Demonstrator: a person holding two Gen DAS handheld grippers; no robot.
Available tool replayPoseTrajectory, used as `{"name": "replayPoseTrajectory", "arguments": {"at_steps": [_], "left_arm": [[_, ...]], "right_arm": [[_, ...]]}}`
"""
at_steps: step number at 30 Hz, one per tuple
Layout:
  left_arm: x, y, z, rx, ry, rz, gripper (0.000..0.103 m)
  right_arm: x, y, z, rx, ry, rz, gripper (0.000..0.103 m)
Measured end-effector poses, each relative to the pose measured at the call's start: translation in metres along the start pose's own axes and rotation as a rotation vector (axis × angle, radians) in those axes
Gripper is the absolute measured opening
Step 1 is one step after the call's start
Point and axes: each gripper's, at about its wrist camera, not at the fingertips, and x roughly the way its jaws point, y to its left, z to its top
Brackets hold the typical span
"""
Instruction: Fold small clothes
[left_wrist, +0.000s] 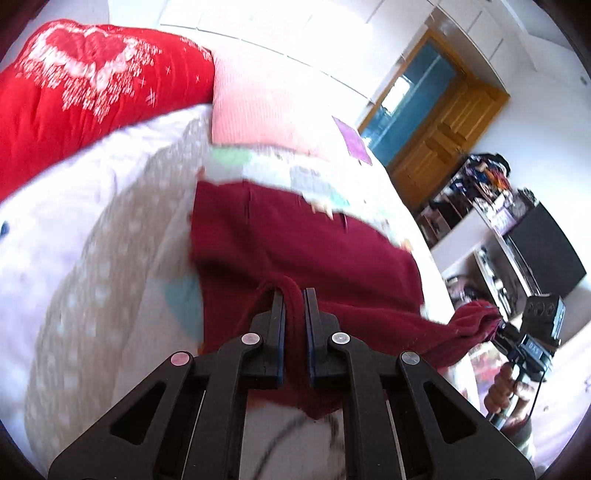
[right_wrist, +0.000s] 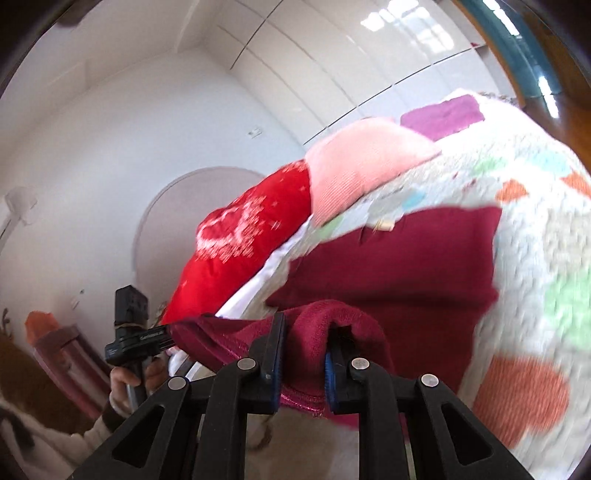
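While your left gripper (left_wrist: 294, 295) and right gripper (right_wrist: 306, 328) each pinch the maroon garment (left_wrist: 295, 243) at lower centre, lifted over the bed (left_wrist: 110, 229), uneven pulling could skew the fold.

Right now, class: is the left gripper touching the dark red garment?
Touching. In the left wrist view, the left gripper is clamped on a bunched fold of the dark red garment, with cloth filling the space between its fingers.
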Motion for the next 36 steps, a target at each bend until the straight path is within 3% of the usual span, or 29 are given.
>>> {"name": "replayPoseTrajectory", "arguments": {"at_steps": [8,11,13,15,18,20,21,24,25,29,32,34,36], "left_arm": [[0.072,0.009,0.067,-0.035,-0.027,0.094,0.006],[0.106,0.018,0.081,-0.063,0.019,0.105,0.006],[0.129,0.034,0.086,-0.136,0.069,0.124,0.006],[0.144,0.047,0.092,-0.174,0.103,0.127,0.008],[0.145,0.053,0.101,-0.182,0.086,0.041,0.027],[0.135,0.054,0.11,-0.17,0.038,0.065,0.073],[0.128,0.055,0.114,-0.167,0.004,0.078,0.077],[0.114,0.056,0.123,-0.18,-0.03,0.063,0.077],[0.112,0.056,0.123,-0.181,-0.034,0.065,0.077],[0.124,0.046,0.121,-0.135,-0.026,0.1,0.077],[0.143,0.036,0.115,-0.112,0.007,0.126,0.077],[0.156,0.033,0.109,-0.112,0.037,0.152,0.077],[0.176,0.035,0.105,-0.101,0.065,0.212,0.077]], "right_arm": [[0.054,-0.036,0.073,0.027,-0.017,-0.159,0.015],[0.076,-0.056,0.095,0.06,-0.022,-0.181,0.015],[0.097,-0.073,0.106,0.099,0.012,-0.178,0.015],[0.12,-0.095,0.111,0.147,0.049,-0.236,0.017],[0.137,-0.113,0.117,0.16,0.05,-0.285,0.021],[0.136,-0.12,0.12,0.186,0.022,-0.288,0.021],[0.136,-0.121,0.121,0.198,0.019,-0.294,0.023],[0.128,-0.123,0.122,0.23,-0.014,-0.308,0.049],[0.122,-0.122,0.122,0.234,-0.045,-0.316,0.05],[0.099,-0.119,0.127,0.253,-0.098,-0.295,0.05],[0.113,-0.092,0.128,0.092,-0.031,-0.356,0.043],[0.131,-0.081,0.125,0.01,0.022,-0.395,0.034],[0.152,-0.081,0.121,-0.025,0.07,-0.463,0.031]]}}
